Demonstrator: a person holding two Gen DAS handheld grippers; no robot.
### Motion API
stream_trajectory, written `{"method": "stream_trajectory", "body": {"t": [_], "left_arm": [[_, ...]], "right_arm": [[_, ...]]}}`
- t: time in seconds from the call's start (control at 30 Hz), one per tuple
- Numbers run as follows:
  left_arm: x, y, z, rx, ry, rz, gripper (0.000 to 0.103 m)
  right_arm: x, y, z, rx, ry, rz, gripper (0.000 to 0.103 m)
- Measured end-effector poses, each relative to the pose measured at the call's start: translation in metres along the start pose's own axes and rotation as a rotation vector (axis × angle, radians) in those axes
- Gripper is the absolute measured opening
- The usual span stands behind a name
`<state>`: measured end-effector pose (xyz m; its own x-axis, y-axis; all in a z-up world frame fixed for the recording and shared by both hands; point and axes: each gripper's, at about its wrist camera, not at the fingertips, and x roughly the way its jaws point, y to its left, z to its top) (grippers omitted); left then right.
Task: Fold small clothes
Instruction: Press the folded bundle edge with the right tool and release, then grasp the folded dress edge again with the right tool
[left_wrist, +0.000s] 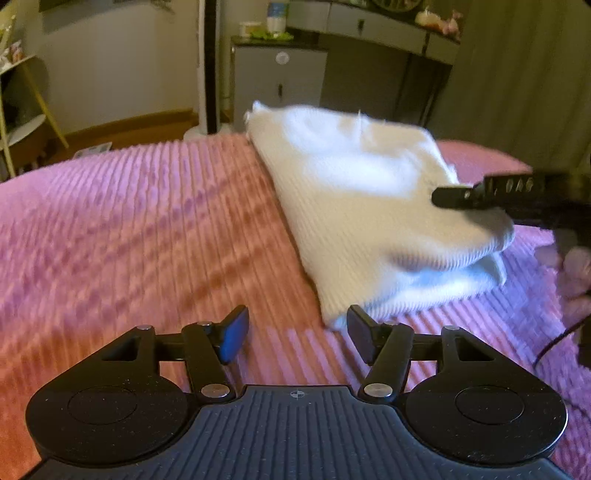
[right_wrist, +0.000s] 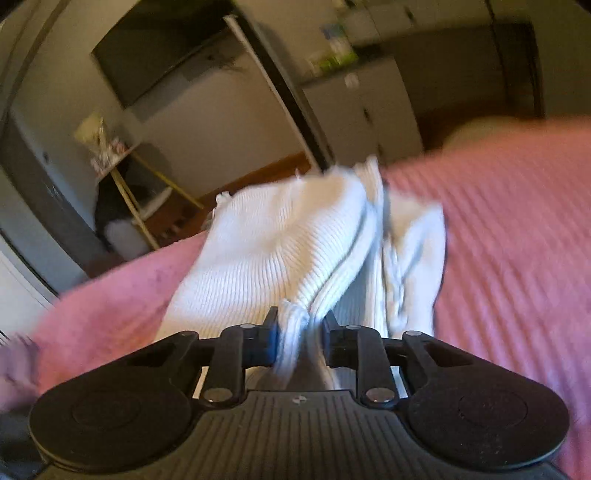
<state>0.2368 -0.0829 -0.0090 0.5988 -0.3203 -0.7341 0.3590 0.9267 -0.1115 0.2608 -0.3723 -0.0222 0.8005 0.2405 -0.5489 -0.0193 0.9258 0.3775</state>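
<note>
The white knit garment lay already folded over at centre-right on the pink bedspread, the right gripper pinching its near edge, the left gripper spread wide, empty, so only tidying seemed left.

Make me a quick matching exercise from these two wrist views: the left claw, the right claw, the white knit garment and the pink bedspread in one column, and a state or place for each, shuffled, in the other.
Things:
1. left claw
2. right claw
3. white knit garment
4. pink bedspread

States or places:
A. ribbed cover lying under everything
B. open, with nothing between its pads
C. folded over in layers, one edge pinched
D. closed on a bunch of white fabric

Pairs: 1-B, 2-D, 3-C, 4-A
</note>
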Motion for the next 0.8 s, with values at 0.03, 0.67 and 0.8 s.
{"method": "stream_trajectory", "body": {"t": [0.03, 0.67, 0.8], "left_arm": [[-0.003, 0.001, 0.004, -0.014, -0.009, -0.005, 0.068], [0.048, 0.011, 0.051, -0.148, 0.035, -0.09, 0.08], [0.059, 0.016, 0.058, -0.213, 0.041, -0.137, 0.08]], "right_arm": [[-0.006, 0.008, 0.001, -0.04, -0.032, -0.028, 0.019], [-0.023, -0.01, -0.019, -0.076, -0.078, -0.163, 0.062], [0.0, -0.026, -0.01, 0.012, -0.007, -0.104, 0.077]]}}
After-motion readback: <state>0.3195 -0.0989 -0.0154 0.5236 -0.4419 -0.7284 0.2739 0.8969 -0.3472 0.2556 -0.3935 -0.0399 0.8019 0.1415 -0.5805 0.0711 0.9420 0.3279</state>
